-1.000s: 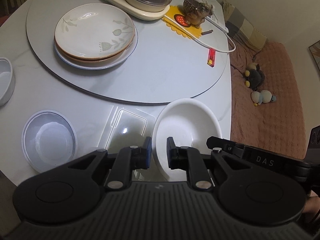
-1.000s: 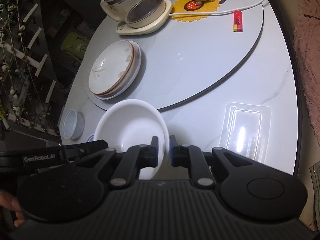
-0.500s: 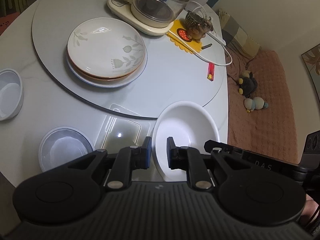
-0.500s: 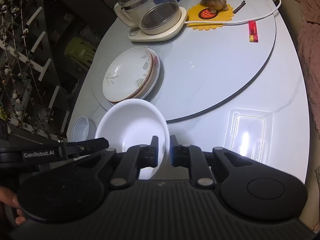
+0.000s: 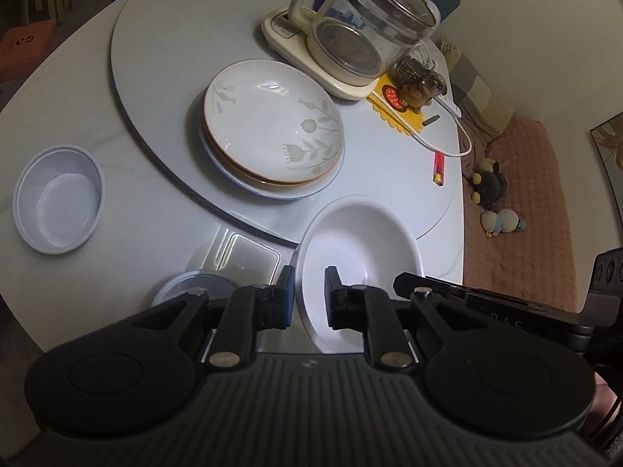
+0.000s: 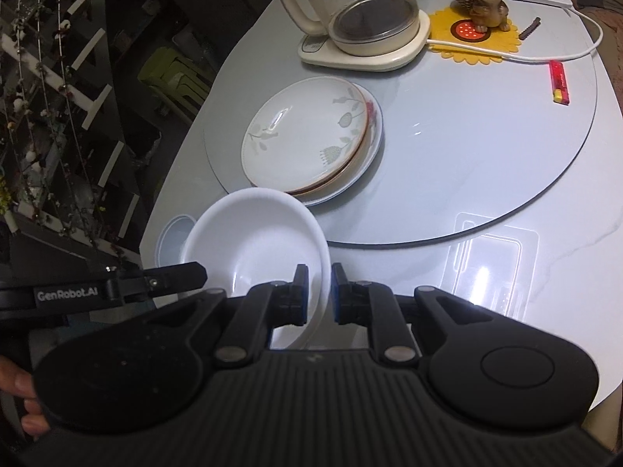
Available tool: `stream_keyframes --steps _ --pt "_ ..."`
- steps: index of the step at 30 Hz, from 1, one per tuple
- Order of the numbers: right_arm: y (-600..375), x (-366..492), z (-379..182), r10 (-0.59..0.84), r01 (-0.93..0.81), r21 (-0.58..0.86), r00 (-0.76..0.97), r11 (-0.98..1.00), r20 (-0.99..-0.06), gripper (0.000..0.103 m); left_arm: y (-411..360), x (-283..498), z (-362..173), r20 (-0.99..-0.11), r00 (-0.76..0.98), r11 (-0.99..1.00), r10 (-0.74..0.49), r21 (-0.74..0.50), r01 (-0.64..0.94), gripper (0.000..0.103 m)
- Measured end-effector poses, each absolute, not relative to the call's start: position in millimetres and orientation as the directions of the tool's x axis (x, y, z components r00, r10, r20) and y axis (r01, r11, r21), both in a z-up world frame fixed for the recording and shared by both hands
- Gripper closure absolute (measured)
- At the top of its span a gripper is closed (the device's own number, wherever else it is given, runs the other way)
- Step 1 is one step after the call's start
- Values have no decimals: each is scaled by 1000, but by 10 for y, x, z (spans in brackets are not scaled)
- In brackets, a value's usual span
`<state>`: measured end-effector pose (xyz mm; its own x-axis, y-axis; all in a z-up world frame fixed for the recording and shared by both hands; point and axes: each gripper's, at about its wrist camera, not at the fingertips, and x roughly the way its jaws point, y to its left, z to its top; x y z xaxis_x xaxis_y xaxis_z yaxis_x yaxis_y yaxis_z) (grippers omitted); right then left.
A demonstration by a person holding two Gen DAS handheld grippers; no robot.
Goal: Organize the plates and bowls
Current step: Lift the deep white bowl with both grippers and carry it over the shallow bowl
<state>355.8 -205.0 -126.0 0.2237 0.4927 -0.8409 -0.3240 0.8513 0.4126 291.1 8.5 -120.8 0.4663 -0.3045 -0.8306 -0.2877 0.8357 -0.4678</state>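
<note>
While one round table point(image 5: 89, 89) carries one grey turntable point(image 5: 163, 39), three stacked plates point(image 5: 272, 132) sit on it; one white bowl point(image 5: 362, 241) hangs above the table edge, left gripper point(image 5: 307, 292) and right gripper point(image 6: 320, 292) each clamped on its rim; two small plastic tubs point(image 5: 58, 198) nearby.
</note>
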Motion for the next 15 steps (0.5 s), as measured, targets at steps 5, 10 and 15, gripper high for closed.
stream_keyframes --steps 5,10,15 --pt "-1737 3490 -1357 467 -360 379 201 853 -861 88 377 2792 -1354 -834 459 816 -307 -479 -325 86" --pt "-1489 3373 -1515 444 -387 358 160 850 -881 87 559 2641 -1526 -842 450 795 -298 -480 -372 86" --pt "-1344 3262 -1693 412 -401 334 125 853 -902 87 610 2521 -1728 -855 426 793 -297 -469 -389 85"
